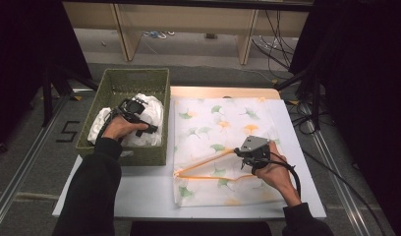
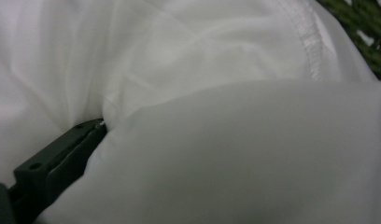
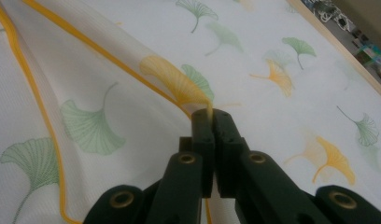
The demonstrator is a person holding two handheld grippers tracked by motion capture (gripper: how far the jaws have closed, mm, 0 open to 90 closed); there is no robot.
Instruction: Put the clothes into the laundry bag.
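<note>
pinching the orange-trimmed edge of the ginkgo-print mesh laundry bag point(image 3: 132, 84), the right gripper point(image 3: 212, 116) is clamped tight, lifting it off the white table point(image 1: 144, 194). left gripper point(image 1: 134, 110), jaws spread, is buried in white cloth point(image 2: 202, 93) inside the green wicker basket point(image 1: 139, 78). floor marking "5" point(image 1: 68, 132).

White cloth point(image 2: 216, 140): rumpled folds, stitched hem far right. One black jaw of left gripper point(image 2: 58, 163), near left, against cloth. Green woven basket point(image 2: 366, 32), far right corner.

a white table top point(image 1: 149, 189), black number five point(image 1: 68, 132) on the floor.
</note>
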